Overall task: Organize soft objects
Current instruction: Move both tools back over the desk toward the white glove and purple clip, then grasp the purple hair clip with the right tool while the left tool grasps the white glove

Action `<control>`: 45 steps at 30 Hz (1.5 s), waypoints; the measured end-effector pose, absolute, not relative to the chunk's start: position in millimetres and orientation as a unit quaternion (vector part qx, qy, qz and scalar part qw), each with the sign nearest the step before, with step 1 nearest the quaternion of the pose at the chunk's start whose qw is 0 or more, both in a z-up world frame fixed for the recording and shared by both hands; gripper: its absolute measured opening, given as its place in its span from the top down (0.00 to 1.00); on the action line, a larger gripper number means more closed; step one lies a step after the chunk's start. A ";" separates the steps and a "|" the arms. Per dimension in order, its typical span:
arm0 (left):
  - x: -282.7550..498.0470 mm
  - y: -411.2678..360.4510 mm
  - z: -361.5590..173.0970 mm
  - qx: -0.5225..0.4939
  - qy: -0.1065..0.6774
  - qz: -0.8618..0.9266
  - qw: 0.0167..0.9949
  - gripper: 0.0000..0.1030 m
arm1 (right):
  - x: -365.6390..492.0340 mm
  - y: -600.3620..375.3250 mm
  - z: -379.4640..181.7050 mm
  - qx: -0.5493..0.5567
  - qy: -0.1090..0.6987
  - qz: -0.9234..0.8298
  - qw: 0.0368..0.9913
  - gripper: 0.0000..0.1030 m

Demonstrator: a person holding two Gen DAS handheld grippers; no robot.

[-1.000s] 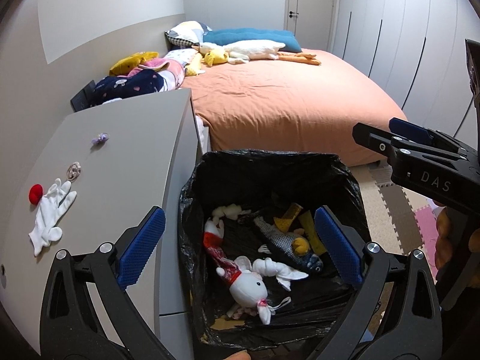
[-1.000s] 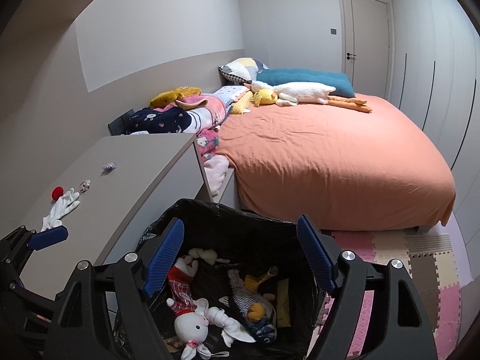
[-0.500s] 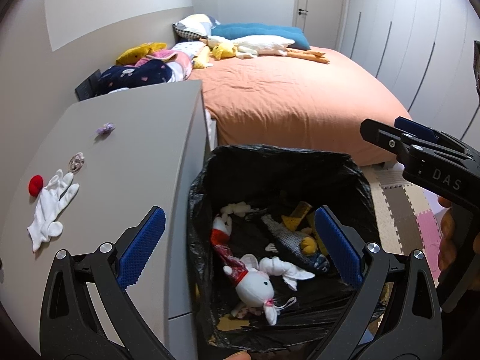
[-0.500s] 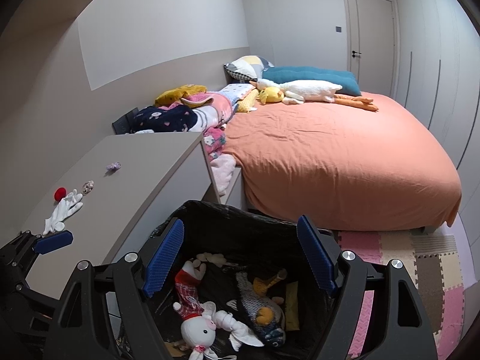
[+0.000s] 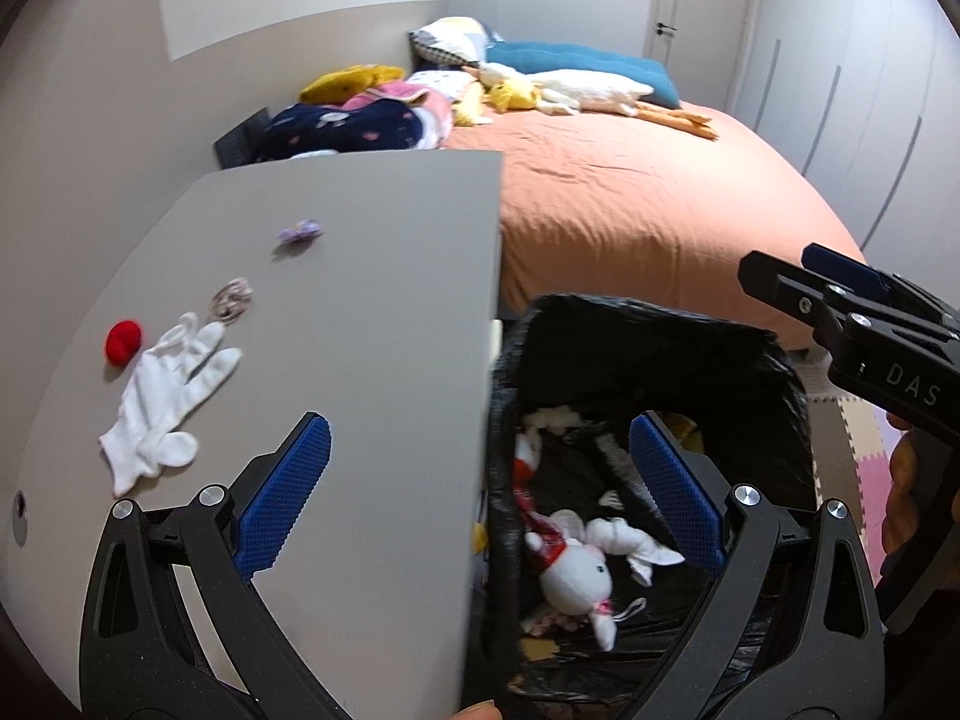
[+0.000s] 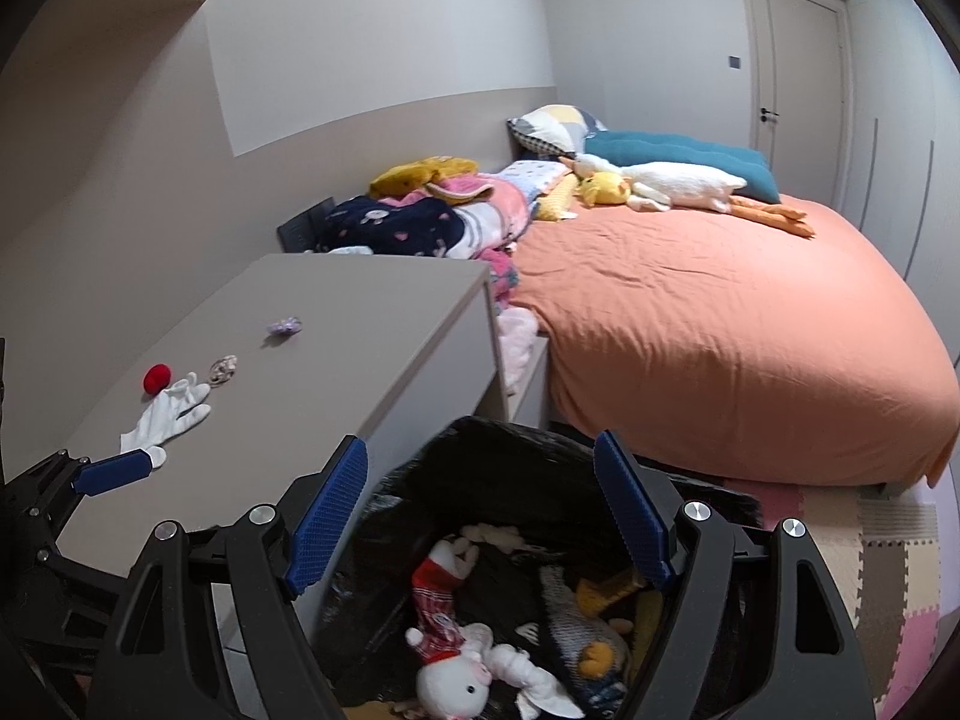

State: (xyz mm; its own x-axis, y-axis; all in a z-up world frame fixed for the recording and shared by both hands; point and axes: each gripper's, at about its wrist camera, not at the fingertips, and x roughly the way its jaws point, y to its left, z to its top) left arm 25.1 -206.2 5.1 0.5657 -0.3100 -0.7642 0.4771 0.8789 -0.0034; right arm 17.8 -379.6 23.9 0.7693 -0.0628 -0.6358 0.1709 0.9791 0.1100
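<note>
A white glove point(image 5: 165, 399) point(image 6: 165, 414) lies on the grey cabinet top point(image 5: 360, 312) point(image 6: 336, 324), with a red ball point(image 5: 123, 341) point(image 6: 157, 378), a small beige scrunchie point(image 5: 231, 299) point(image 6: 223, 369) and a purple scrunchie point(image 5: 300, 232) point(image 6: 284, 327) beyond it. The black-lined bin point(image 5: 780, 360) point(image 6: 480, 480) beside the cabinet holds a white bunny toy point(image 5: 579, 579) point(image 6: 450, 684), a grey fish toy point(image 6: 576, 630) and other plush. My left gripper point(image 5: 480, 495) is open and empty, straddling the cabinet's edge and the bin. My right gripper point(image 6: 480, 522) is open and empty above the bin.
An orange bed point(image 5: 630, 198) point(image 6: 720, 312) stands behind, with a white goose plush point(image 6: 672, 186), a yellow duck plush point(image 6: 606, 189), pillows and a heap of clothes point(image 6: 420, 222). Foam floor mats point(image 6: 888, 570) lie to the right. A hand point(image 5: 912, 510) holds the right gripper.
Both views have slid left: the cabinet top with the glove now fills more of the left wrist view and the bin sits further right. Both grippers stay open and empty.
</note>
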 end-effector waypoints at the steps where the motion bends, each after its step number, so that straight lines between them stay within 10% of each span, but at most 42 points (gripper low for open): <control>1: 28.4 -201.0 4.3 0.099 0.411 -0.220 0.879 0.06 | 23.1 -375.6 22.9 0.079 0.336 -0.059 0.937 0.24; 33: 145.6 -33.4 -41.7 -0.008 0.468 -0.038 0.883 0.06 | 188.1 -262.3 -19.9 0.030 0.399 0.037 0.916 0.24; 45: 162.7 -29.1 -61.7 0.030 0.482 -0.027 0.876 0.26 | 250.5 -236.0 -30.4 0.007 0.423 0.063 0.904 0.24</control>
State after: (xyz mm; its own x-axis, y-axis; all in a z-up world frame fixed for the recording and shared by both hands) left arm 162.7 -29.1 -61.7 0.5348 -0.0187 -0.8448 0.0758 0.9968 0.0260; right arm 250.5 -236.0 -30.4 0.6342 0.1196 -0.7638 -0.1081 0.9920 0.0656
